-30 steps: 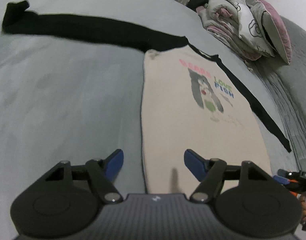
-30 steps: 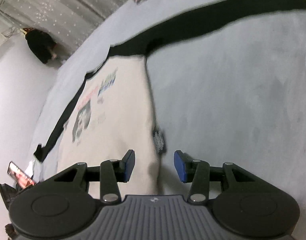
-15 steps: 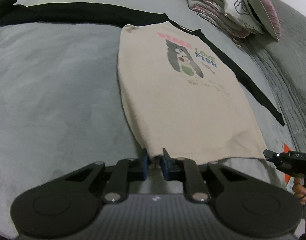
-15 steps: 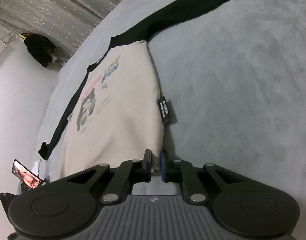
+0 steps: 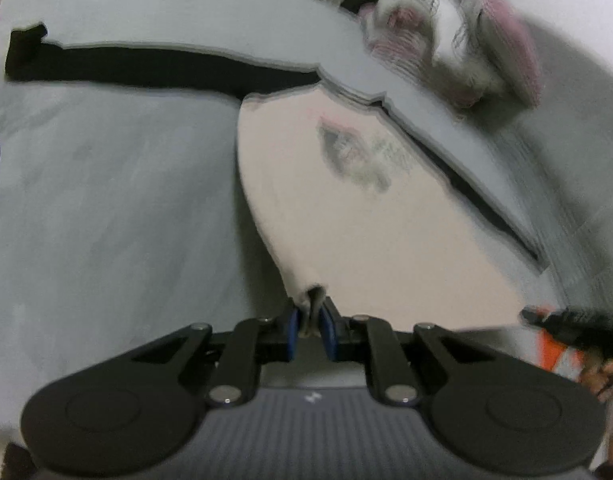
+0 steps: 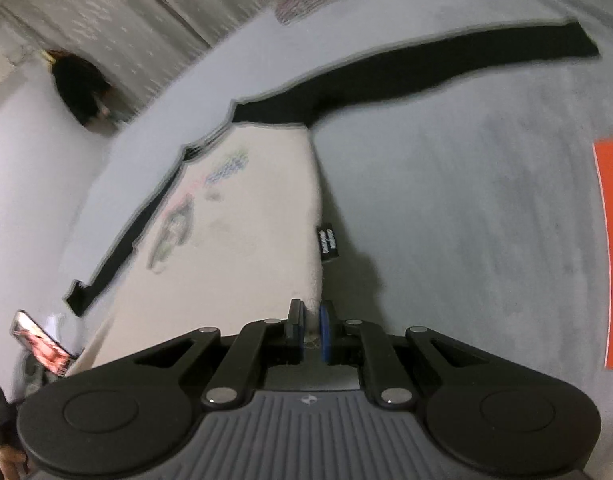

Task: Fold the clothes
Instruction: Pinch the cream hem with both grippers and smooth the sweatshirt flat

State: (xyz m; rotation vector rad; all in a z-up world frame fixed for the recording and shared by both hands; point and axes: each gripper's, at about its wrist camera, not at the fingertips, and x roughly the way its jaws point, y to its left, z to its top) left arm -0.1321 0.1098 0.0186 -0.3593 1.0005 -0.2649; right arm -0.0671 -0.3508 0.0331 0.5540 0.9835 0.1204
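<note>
A cream shirt (image 5: 346, 216) with black long sleeves and a blurred cartoon print lies spread on a grey bed cover. My left gripper (image 5: 311, 326) is shut on the shirt's near left hem corner, which bunches between the blue pads. My right gripper (image 6: 312, 330) is shut on the near right hem corner of the shirt (image 6: 242, 248). Both corners are raised off the cover. One black sleeve (image 5: 146, 68) stretches far left; the other sleeve (image 6: 446, 68) runs far right. A black side label (image 6: 328, 242) sticks out of the seam.
A pile of pink and white bedding (image 5: 454, 44) sits at the far right of the grey cover (image 5: 106, 220). An orange patch (image 6: 612, 252) lies at the right. A phone (image 6: 38, 342) rests at the lower left. A dark garment (image 6: 82, 88) hangs by the curtain.
Both grippers went from open over the hem to shut on its corners, then rose with them. The views have shifted and blurred as the hem lifts.
</note>
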